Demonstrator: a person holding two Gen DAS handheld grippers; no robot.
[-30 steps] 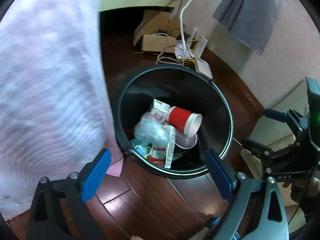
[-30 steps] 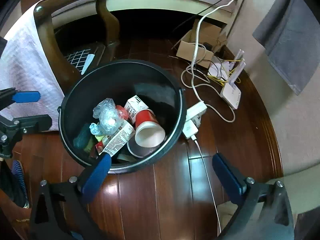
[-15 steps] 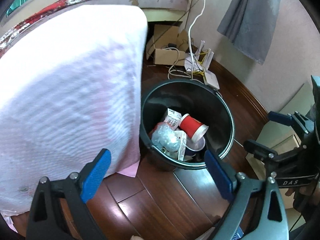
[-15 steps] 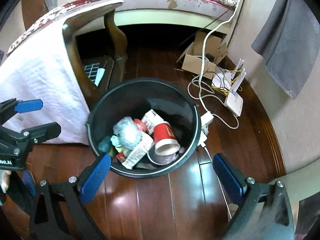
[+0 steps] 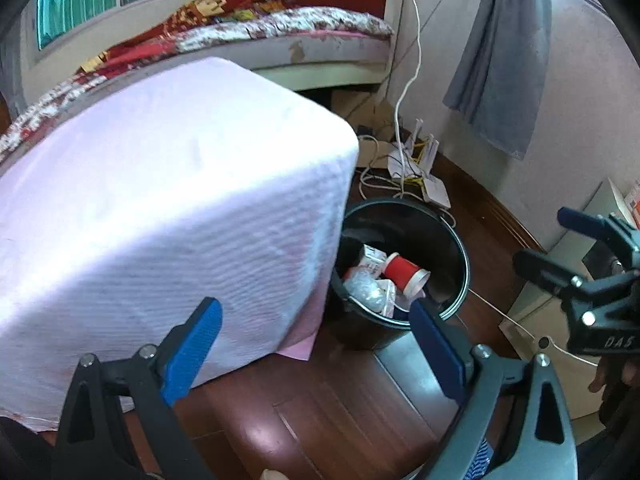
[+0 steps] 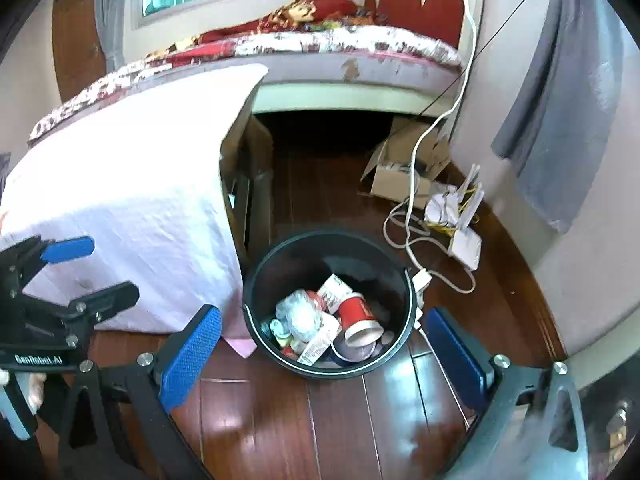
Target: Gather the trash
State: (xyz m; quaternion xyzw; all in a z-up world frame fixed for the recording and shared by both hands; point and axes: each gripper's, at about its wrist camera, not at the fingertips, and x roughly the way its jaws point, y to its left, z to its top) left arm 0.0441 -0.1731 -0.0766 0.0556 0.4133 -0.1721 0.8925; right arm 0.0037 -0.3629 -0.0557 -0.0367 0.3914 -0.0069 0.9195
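Note:
A black round bin (image 5: 460, 268) (image 6: 404, 320) stands on the dark wood floor beside a table under a white cloth (image 5: 160, 208) (image 6: 132, 200). Inside lie a red paper cup (image 5: 404, 272) (image 6: 358, 316), a crumpled clear plastic bag (image 5: 364, 286) (image 6: 300, 314), a small white carton (image 5: 372, 258) (image 6: 334, 288) and other wrappers. My left gripper (image 5: 316, 344) is open and empty, above and short of the bin. My right gripper (image 6: 320, 356) is open and empty too, high over the bin's near rim. Each gripper shows at the side of the other's view.
A bed with a patterned cover (image 6: 312, 40) runs along the back. A cardboard box (image 6: 400, 172), a white router (image 6: 466, 244), a power strip (image 6: 420, 280) and loose cables lie on the floor by the wall. A grey cloth (image 5: 504, 60) hangs on the wall.
Both grippers have risen and drawn back from the bin, which now looks smaller and lower. The table top and bed have come into view. Both stay open and empty.

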